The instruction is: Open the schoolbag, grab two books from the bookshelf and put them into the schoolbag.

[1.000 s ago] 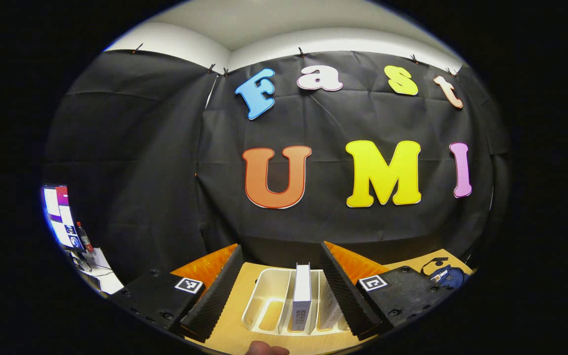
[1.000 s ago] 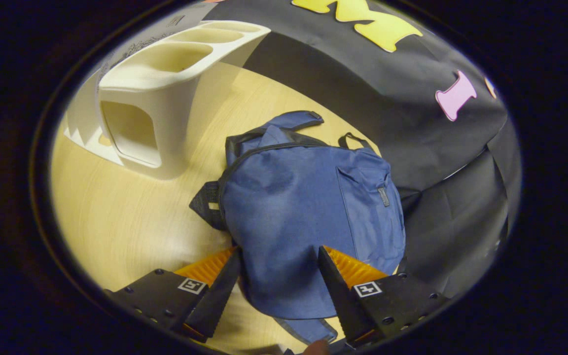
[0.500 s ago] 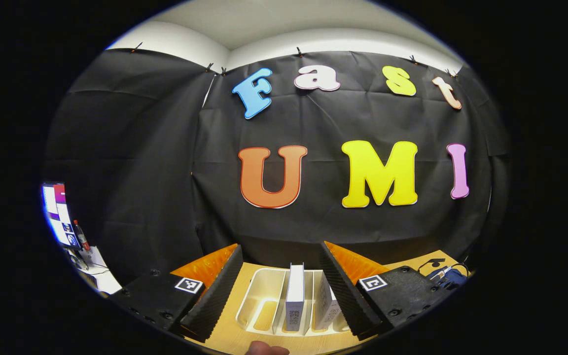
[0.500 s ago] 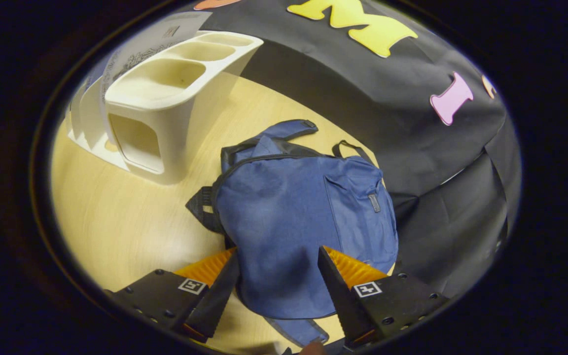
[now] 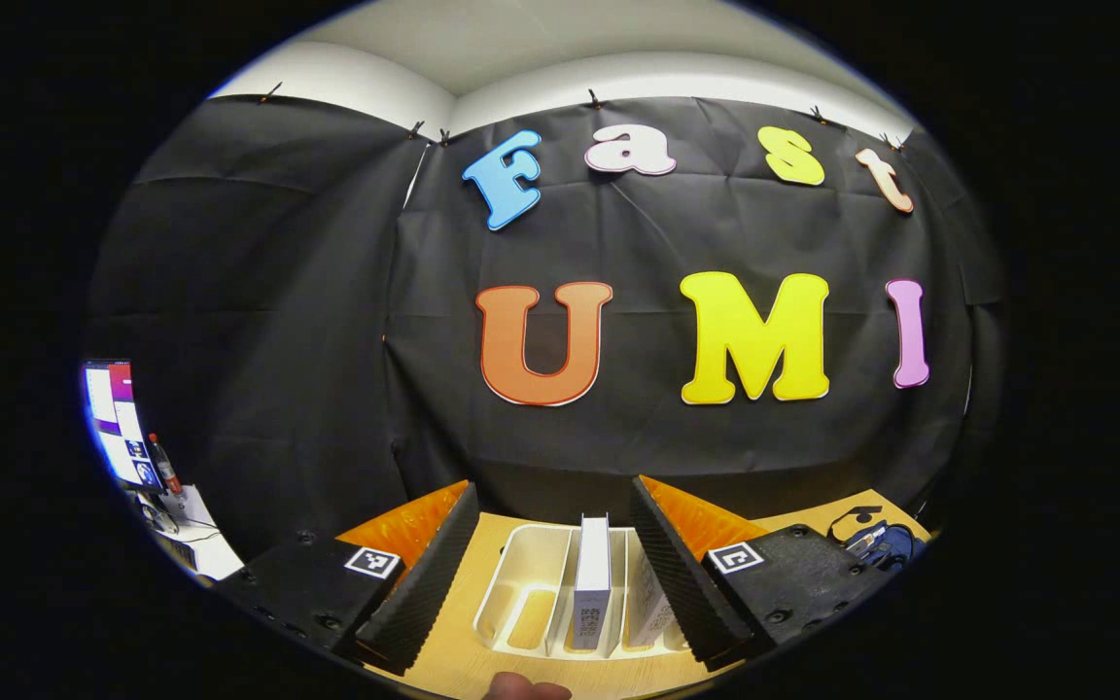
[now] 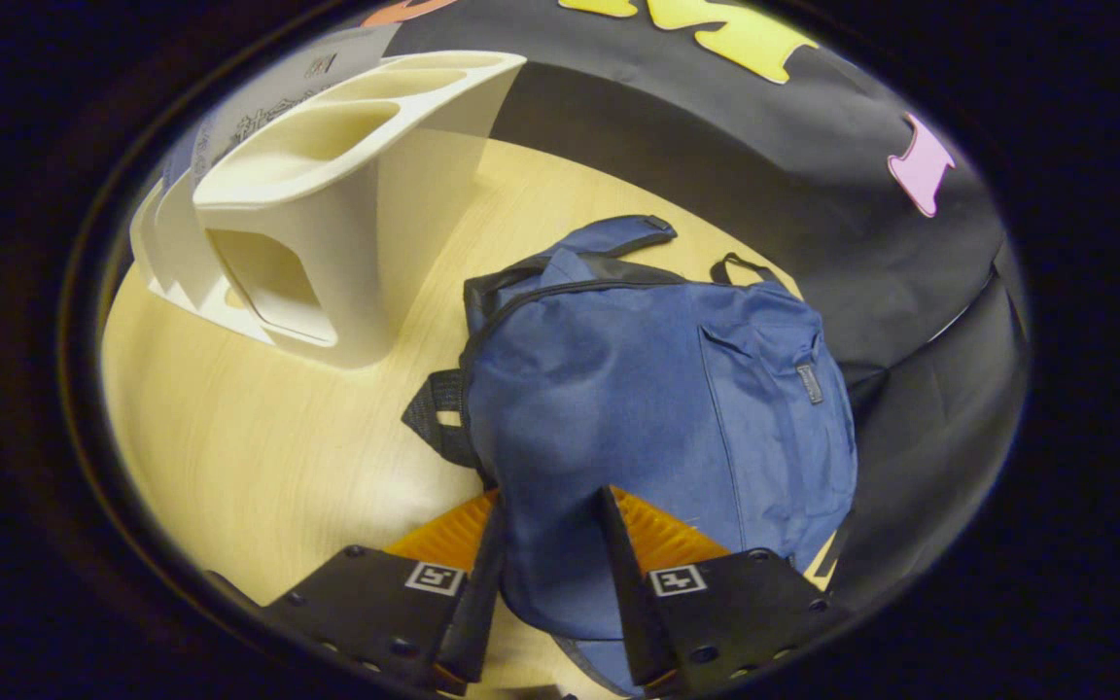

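Hovering right tongs (image 6: 545, 583), schoolbag (image 6: 657, 408) edge between

Each claw, left (image 5: 554, 559) and right (image 6: 548, 574), has black ribbed fingers backed in orange, on black screw-studded blocks carrying small square black-and-white markers.

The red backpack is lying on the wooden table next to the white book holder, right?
Not quite: the soft fabric backpack is blue, not red, as the right gripper view shows. It does lie on the light wooden table next to the white plastic book holder.
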`<state>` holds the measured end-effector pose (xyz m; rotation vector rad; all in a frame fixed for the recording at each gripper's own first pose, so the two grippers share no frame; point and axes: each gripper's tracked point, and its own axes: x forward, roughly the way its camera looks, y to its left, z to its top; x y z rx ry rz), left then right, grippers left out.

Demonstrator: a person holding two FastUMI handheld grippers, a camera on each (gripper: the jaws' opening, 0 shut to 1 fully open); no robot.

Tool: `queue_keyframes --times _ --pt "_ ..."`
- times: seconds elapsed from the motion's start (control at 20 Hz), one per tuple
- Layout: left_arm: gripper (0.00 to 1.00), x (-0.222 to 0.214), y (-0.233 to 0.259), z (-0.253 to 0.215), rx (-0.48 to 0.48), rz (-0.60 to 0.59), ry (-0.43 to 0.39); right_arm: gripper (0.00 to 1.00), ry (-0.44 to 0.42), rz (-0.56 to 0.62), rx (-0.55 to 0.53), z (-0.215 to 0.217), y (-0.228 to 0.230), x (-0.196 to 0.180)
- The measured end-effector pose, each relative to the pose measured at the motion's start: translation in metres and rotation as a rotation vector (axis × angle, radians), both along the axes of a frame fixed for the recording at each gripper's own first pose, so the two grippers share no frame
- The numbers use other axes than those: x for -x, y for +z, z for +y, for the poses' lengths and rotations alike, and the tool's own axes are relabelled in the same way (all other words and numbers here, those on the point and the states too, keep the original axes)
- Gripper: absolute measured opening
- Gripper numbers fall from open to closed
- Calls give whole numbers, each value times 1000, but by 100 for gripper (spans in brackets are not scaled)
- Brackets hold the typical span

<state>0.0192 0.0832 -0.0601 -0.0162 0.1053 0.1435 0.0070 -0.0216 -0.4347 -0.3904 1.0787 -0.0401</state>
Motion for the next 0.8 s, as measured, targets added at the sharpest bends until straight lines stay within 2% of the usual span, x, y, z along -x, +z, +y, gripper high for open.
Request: queue_keyframes --times 0.15,0.2,0.25,0.4,0.45,0.6,0.65,0.7,0.75,0.8 --pt "99 0 -4 -3 9 9 -6 24 54 6 -3 6 11 3" --pt "99 -1 -5 -5 10 11 -8 16 59 16 -13 5 12 4" --pt "99 -2 -4 -6 11 13 -10 12 51 30 -35 5 14 7" --pt "99 -1 -8 -8 13 22 -15 11 20 40 -104 3 24 10" --pt "99 -2 -9 -9 14 24 -15 0 16 50 -113 3 25 9" --pt "99 -3 -10 -11 16 32 -22 0 -4 52 -139 1 37 8" --pt "99 -2 -11 -12 15 34 -24 4 -2 47 -150 0 45 8" --pt "99 -3 -10 -12 16 35 -23 0 7 47 -160 -1 55 9" --pt "99 -4 -10 -13 18 39 -24 3 10 38 -175 -4 65 7" --pt "99 -4 -13 -14 20 44 -25 0 9 35 -191 -8 74 7"
